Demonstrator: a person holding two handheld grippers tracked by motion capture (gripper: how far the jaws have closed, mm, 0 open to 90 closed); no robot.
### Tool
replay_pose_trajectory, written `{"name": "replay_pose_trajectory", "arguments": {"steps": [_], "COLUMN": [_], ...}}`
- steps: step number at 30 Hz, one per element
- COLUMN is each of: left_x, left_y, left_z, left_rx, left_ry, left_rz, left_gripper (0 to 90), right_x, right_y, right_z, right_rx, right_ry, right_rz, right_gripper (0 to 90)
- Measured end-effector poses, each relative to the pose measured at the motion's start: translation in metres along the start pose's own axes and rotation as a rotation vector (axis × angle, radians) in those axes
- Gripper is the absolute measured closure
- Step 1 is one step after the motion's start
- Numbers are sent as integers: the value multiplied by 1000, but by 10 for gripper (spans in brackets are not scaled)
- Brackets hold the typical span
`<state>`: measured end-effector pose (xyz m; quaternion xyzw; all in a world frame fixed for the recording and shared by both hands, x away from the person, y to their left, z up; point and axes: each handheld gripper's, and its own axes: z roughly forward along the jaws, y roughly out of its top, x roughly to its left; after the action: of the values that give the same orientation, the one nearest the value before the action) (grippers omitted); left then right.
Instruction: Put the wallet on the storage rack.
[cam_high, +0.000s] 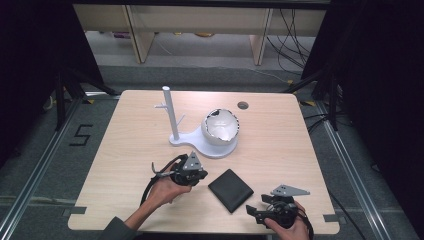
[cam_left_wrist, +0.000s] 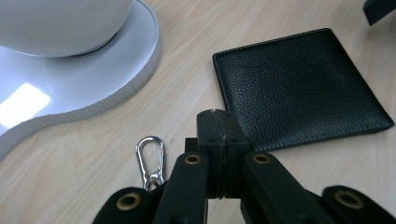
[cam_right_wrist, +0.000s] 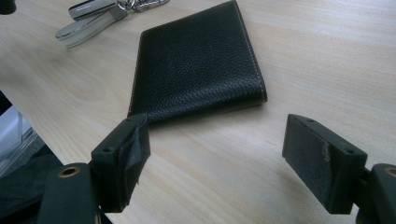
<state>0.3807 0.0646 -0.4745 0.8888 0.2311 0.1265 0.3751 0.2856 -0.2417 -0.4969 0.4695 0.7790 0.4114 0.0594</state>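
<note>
A black leather wallet (cam_high: 230, 190) (cam_left_wrist: 299, 88) (cam_right_wrist: 198, 60) lies flat near the table's front edge, between my two grippers. My left gripper (cam_high: 201, 175) (cam_left_wrist: 219, 123) is just left of it, jaws pressed together, nothing visible between the pads. A silver carabiner (cam_left_wrist: 150, 161) sits beside and partly under those jaws; I cannot tell whether it is caught. Silver keys on a ring (cam_right_wrist: 91, 21) rest on the wood beyond the wallet. My right gripper (cam_high: 257, 207) (cam_right_wrist: 233, 158) stands open at the wallet's near corner, touching nothing.
A white stand (cam_high: 212, 149) (cam_left_wrist: 93, 84) with an upright pegged post (cam_high: 169, 112) sits mid-table. A white rounded bowl (cam_high: 220, 127) (cam_left_wrist: 60, 23) rests on its base. A cable hole (cam_high: 243, 105) is at the back. The table's front edge runs close to both hands.
</note>
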Motion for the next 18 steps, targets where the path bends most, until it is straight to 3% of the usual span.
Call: {"name": "replay_pose_trajectory", "arguments": {"steps": [2, 4, 12, 15, 16, 18], "left_x": [-1, -1, 0, -3, -5, -5], "left_y": [3, 5, 9, 12, 12, 13], "left_z": [7, 16, 36, 40, 43, 45], "left_rx": [18, 42, 92, 112, 127, 133], "left_ry": [-14, -30, -29, -37, -40, -37], "left_rz": [-7, -13, -21, -13, -2, -1], "left_gripper": [891, 890, 886, 884, 882, 883], "right_x": [4, 1, 3, 2, 5, 5], "right_y": [0, 1, 0, 1, 0, -1], "right_z": [-1, 0, 1, 1, 1, 2], "right_rx": [2, -5, 15, -4, 18, 9], "right_ry": [12, 4, 22, 8, 6, 17], "right_rz": [44, -8, 8, -14, 31, 25], "right_gripper": [242, 248, 250, 256, 255, 256]}}
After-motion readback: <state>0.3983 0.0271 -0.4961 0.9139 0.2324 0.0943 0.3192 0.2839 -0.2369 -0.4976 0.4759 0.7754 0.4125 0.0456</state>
